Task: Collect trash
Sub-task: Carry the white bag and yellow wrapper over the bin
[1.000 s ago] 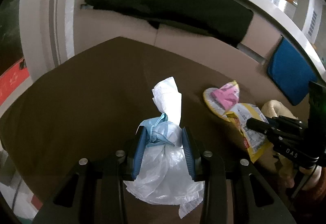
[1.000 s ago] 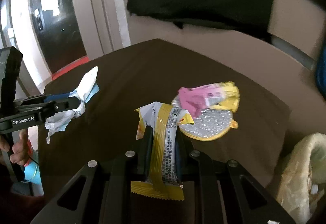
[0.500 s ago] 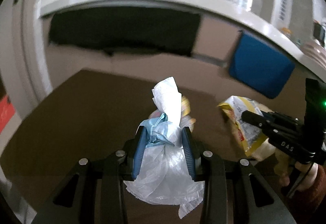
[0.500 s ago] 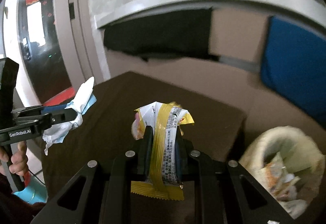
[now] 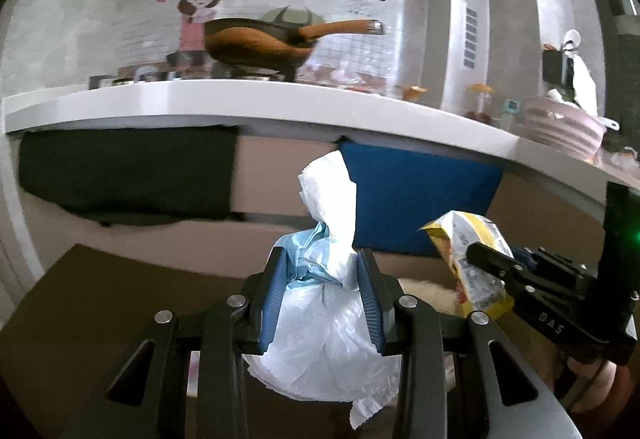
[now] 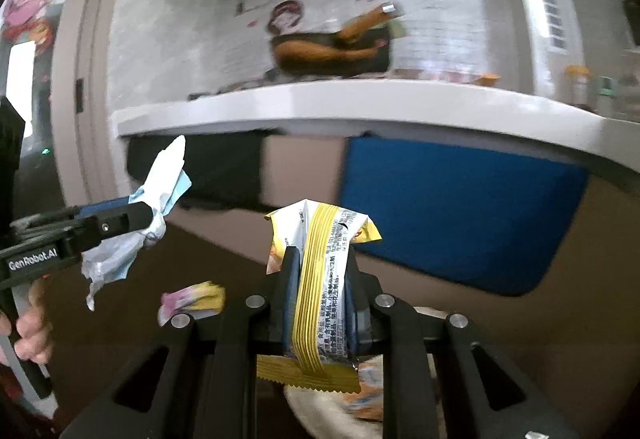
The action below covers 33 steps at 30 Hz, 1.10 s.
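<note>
My left gripper (image 5: 322, 263) is shut on a crumpled white and pale blue plastic bag (image 5: 324, 323), held up above the brown table (image 5: 100, 299). From the right wrist view the same gripper (image 6: 148, 215) and bag (image 6: 168, 175) appear at the left. My right gripper (image 6: 320, 259) is shut on a yellow and white snack wrapper (image 6: 324, 279), above a cream-rimmed bin (image 6: 320, 411) with wrappers inside. The left wrist view shows that gripper (image 5: 480, 259) and its wrapper (image 5: 468, 235) at the right. A pink and yellow wrapper (image 6: 192, 301) lies on the table.
A white counter (image 5: 240, 99) runs across ahead, with a brown pan (image 5: 256, 43) on it. A black cloth (image 5: 128, 175) and a blue cloth (image 5: 420, 191) hang below its edge. A hand (image 6: 34, 335) grips the left tool's handle.
Both grippers have risen and swung right, away from the table's middle toward the bin, each keeping its trash. The counter and wall now fill the upper view.
</note>
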Each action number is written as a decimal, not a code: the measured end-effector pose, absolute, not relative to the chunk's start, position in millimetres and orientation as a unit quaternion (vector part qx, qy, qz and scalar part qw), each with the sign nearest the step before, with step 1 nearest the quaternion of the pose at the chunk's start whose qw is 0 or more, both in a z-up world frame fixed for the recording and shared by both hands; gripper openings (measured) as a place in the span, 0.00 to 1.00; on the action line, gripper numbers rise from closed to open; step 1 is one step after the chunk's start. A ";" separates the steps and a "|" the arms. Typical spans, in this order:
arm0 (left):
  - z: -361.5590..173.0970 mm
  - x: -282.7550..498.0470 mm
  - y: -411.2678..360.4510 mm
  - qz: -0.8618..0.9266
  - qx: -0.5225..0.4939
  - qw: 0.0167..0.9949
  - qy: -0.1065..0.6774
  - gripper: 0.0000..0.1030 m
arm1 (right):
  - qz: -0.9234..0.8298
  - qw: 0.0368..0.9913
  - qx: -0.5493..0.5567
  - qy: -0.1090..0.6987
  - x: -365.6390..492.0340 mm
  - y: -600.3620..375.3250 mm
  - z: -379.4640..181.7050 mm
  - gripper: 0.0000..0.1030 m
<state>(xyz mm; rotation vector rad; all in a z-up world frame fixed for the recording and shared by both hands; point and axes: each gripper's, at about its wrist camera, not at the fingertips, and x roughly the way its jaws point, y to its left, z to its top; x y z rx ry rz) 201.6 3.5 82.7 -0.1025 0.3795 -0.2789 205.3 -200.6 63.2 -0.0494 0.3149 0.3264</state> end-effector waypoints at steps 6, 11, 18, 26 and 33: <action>78.8 220.0 -49.7 -0.167 -0.058 0.964 0.198 0.36 | 0.111 0.982 0.005 0.153 203.9 -257.6 64.1 0.19; 60.7 226.7 -75.5 -0.179 -0.059 0.959 0.210 0.36 | 0.093 0.982 0.009 0.167 208.8 -279.9 48.2 0.19; 24.7 241.0 -96.5 -0.180 -0.050 0.951 0.247 0.36 | 0.083 0.978 0.024 0.188 221.3 -294.7 21.8 0.19; -11.6 255.5 -106.2 -0.175 -0.037 0.941 0.287 0.36 | 0.077 0.970 0.053 0.223 239.5 -309.4 -13.5 0.19; -38.1 270.1 -114.4 -0.180 -0.033 0.930 0.318 0.36 | 0.076 0.962 0.069 0.253 252.5 -320.0 -41.7 0.20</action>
